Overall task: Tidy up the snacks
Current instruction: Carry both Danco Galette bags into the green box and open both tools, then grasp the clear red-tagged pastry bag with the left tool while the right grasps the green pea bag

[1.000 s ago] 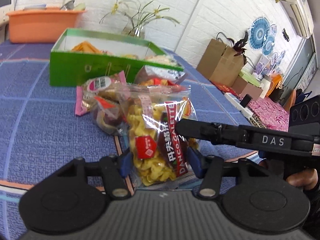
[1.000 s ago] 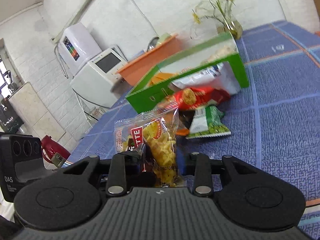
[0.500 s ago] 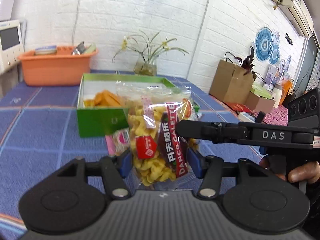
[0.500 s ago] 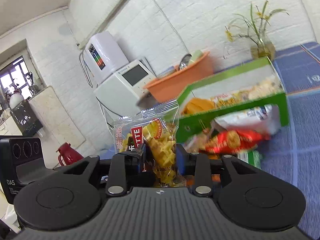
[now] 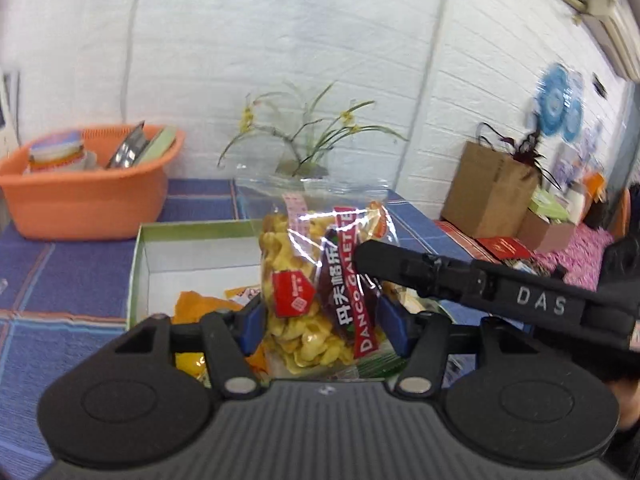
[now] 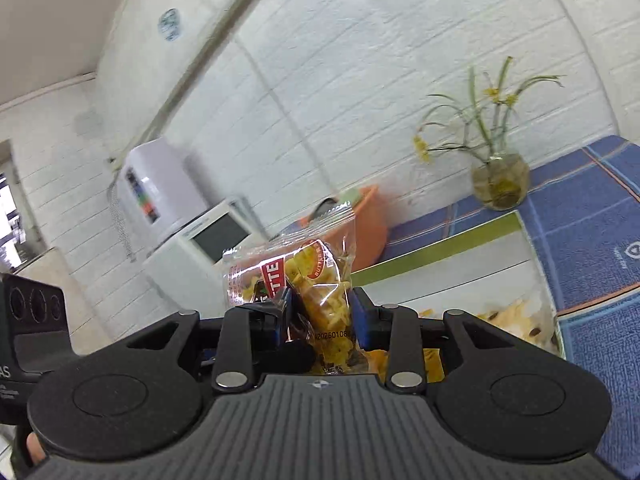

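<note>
Above the green box (image 5: 138,264) I hold one clear bag of yellow snacks (image 5: 316,280) upright between both claws. My left gripper (image 5: 322,322) has its blue pads on either side of the bag's lower half, and those jaws are spreading; whether the pads still press the film I cannot tell for sure, since the picture is blurred there. My right gripper (image 6: 320,314) pinches the same bag (image 6: 316,292) from the other side, its arm crossing the left view at the right. The box's near rim sits just under my left fingers (image 5: 250,320), its white floor bare at the far left corner, with orange and yellow packets lying along the near side. Beyond the far rim lie blue cloth (image 5: 60,280), an orange basin (image 5: 84,196) at the left and a glass vase (image 6: 500,184) behind, both well clear of the box edges.
</note>
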### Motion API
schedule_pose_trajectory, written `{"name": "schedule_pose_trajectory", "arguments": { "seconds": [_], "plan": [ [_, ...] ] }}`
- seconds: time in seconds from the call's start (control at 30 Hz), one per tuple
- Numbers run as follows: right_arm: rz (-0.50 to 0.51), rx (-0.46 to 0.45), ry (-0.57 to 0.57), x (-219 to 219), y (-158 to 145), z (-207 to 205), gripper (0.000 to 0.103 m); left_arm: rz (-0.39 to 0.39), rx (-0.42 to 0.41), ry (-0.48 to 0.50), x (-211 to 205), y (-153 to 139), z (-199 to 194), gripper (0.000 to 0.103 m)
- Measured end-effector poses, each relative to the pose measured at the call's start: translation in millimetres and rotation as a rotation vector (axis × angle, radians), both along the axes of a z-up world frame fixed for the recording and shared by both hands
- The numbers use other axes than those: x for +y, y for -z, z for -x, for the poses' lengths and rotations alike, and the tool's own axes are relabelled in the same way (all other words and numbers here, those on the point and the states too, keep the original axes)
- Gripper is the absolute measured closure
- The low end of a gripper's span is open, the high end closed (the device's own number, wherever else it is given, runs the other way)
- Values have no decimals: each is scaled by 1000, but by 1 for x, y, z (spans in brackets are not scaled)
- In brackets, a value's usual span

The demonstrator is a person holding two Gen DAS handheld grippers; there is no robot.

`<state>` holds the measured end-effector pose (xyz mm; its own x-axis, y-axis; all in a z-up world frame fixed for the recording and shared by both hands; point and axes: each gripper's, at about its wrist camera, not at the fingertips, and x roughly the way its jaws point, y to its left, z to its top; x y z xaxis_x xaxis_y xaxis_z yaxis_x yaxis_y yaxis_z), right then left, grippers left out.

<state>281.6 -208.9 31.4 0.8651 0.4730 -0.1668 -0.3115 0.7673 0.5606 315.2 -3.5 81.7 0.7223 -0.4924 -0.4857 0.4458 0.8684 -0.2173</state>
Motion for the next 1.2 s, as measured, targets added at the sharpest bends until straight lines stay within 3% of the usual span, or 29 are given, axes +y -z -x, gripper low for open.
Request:
{"name": "schedule_pose_trajectory", "arguments": {
  "seconds": [0.1,0.13,0.17,0.23,0.43,0.67,0.83,1.03,1.2],
  "plan": [
    [-30,54,7,-1,8,-17,42,19,39,-76,2,16,-18,31],
    [-41,69,3,-2,10,-18,35,17,38,-101,3,19,-20,29],
    [-53,73,2,-3,12,-19,19,0,39,-124,5,21,-22,28],
    [-58,69,15,-6,12,-15,0,-19,35,-162,10,21,-23,28],
    [-9,40,24,-10,-6,0,0,-32,9,-192,27,13,-15,24],
    [-11,11,-77,-20,-29,22,0,-39,-47,-147,25,-2,7,18],
    [18,-14,-103,-14,-39,31,0,-85,-48,-174,36,16,41,10],
    [144,17,-122,-2,-37,47,0,-57,-59,-263,49,39,103,10],
    [214,47,-57,-16,-19,90,0,-143,-101,-269,33,54,124,10]
  ]
}}
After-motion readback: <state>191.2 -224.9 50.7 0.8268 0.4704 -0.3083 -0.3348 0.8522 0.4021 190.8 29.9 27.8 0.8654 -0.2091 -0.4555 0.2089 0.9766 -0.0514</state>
